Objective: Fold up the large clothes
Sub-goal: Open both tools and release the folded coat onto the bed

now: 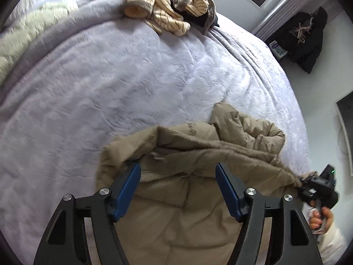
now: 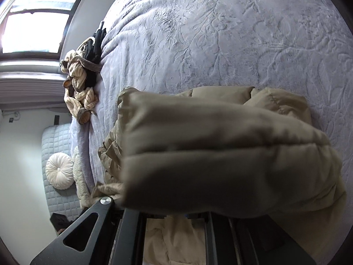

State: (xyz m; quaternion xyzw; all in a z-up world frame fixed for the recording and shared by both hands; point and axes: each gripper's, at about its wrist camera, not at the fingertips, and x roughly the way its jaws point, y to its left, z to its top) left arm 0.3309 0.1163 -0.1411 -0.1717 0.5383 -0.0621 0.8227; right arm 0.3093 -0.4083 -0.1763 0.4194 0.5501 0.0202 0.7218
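Left gripper (image 1: 177,190) hanging over tan puffer jacket (image 1: 198,154), jaws spread, gripping nothing. Right gripper (image 1: 305,188) pinching jacket's edge; its pads hidden under fabric. Jacket lying bunched on lavender bedspread (image 1: 110,77), well short of striped clothes pile (image 1: 167,6). Advice: regrip free edge, pull taut, lay flat before creasing.

Lilac quilted bed (image 1: 110,84), tan puffer jacket (image 1: 187,187), striped clothes heap (image 1: 163,8)

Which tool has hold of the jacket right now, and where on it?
The left tool is open, holding nothing. The right tool pinches the beige puffer jacket at an outer edge.
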